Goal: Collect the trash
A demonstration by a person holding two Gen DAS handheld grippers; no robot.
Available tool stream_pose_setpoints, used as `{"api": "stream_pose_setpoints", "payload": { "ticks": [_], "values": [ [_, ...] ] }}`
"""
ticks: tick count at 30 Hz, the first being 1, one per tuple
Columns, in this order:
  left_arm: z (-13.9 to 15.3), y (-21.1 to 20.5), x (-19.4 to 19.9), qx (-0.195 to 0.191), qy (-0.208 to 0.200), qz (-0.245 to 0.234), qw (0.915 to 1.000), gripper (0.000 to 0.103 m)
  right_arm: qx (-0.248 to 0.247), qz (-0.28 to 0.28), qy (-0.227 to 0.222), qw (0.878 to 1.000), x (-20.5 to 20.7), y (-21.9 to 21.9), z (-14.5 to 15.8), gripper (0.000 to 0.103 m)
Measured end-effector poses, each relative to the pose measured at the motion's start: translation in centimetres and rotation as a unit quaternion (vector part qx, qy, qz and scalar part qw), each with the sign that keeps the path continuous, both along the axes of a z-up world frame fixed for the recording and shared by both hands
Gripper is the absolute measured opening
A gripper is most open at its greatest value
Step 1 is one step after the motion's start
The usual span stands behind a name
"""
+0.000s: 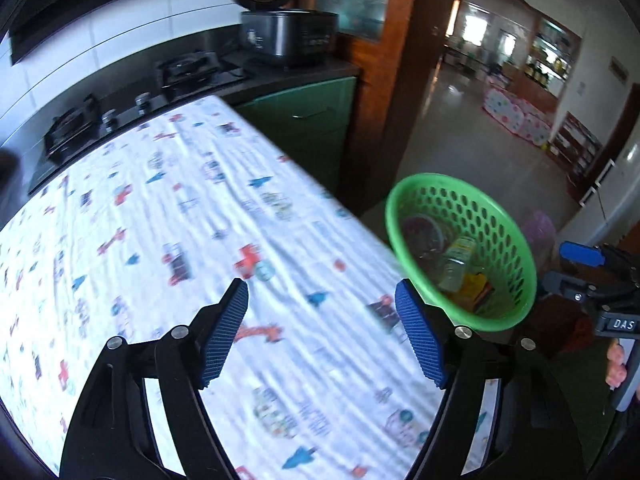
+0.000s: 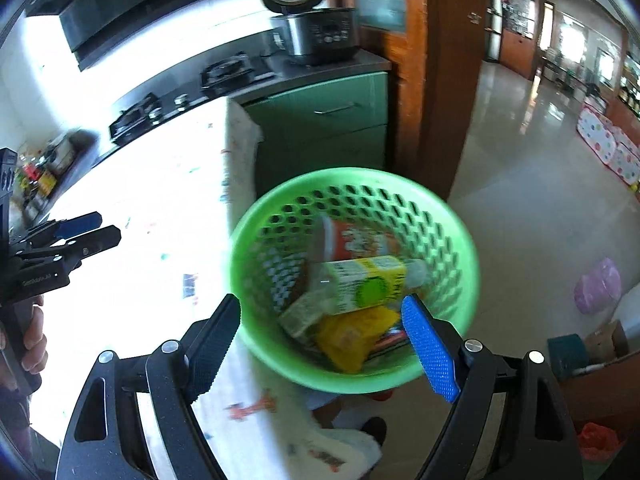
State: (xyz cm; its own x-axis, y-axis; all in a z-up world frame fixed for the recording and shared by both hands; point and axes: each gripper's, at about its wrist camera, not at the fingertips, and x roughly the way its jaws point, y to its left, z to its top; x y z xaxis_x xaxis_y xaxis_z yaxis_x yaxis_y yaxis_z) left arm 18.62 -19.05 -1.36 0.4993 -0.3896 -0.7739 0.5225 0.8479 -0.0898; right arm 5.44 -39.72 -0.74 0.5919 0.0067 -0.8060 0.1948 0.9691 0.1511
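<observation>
- Kitchen table (image 1: 168, 216) with its printed cloth is showing no trash.
- Left gripper (image 1: 322, 334) and right gripper (image 2: 322, 344) are hanging wide open, gripping nothing.
- Green basket (image 2: 460, 240) is holding the bottle (image 2: 368, 284); collection is looking finished.
- Next: scan for leftovers.

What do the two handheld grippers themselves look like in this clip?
Both are black plastic frames with silver pivot bolts and ribbed blue finger pads. From the left wrist view, the left gripper shows its blue pads; the right gripper matches. White lettering marks the right gripper's body. No cables or sleeves show.
</observation>
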Motion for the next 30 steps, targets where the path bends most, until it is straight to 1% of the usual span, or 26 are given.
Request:
{"api": "stream_pose_setpoints", "payload": {
  "ticks": [3, 5, 7, 10, 13, 15, 18, 23, 26, 28, 30],
  "values": [
    [0.1, 2.4, -0.5, -0.001, 0.0, 0.021, 0.9998, 0.079, 0.001, 0.017, -0.007, 1.0, 0.0, 2.3, 0.5, 0.08],
    [0.2, 3.9, -1.0, -0.002, -0.003, 0.032, 0.9995, 0.084, 0.002, 0.032, -0.012, 0.999, -0.1, 3.8, 0.9, 0.08],
    [0.3, 5.1, -1.5, 0.002, -0.012, 0.045, 0.9989, 0.089, -0.009, 0.05, -0.018, 0.999, -0.1, 5.6, 1.4, 0.08],
    [0.8, 6.6, -2.7, 0.009, -0.027, 0.058, 0.9979, 0.091, -0.029, 0.073, -0.028, 0.997, -0.3, 7.9, 2.0, 0.083],
    [1.3, 7.8, -3.7, 0.019, -0.045, 0.071, 0.9963, 0.095, -0.035, 0.096, -0.04, 0.994, -0.6, 10.2, 2.5, 0.083],
    [1.5, 8.4, -4.3, 0.027, -0.056, 0.081, 0.9947, 0.095, -0.037, 0.106, -0.047, 0.993, -0.8, 11.2, 2.7, 0.084],
    [1.6, 9.5, -5.0, 0.03, -0.062, 0.095, 0.9932, 0.096, -0.048, 0.116, -0.055, 0.99, -0.8, 12.6, 2.7, 0.085],
    [1.8, 11.2, -5.9, 0.033, -0.069, 0.12, 0.9899, 0.096, -0.05, 0.132, -0.055, 0.988, -1.0, 14.2, 2.2, 0.085],
    [2.1, 11.8, -6.4, 0.037, -0.076, 0.131, 0.9878, 0.096, -0.062, 0.141, -0.059, 0.986, -1.1, 15.1, 2.3, 0.085],
    [2.3, 12.2, -6.8, 0.041, -0.086, 0.141, 0.9854, 0.096, -0.062, 0.147, -0.063, 0.985, -1.2, 15.6, 2.4, 0.085],
    [2.5, 12.8, -7.0, 0.037, -0.09, 0.151, 0.9838, 0.096, -0.058, 0.152, -0.069, 0.984, -1.1, 16.0, 2.8, 0.085]
  ]
}}
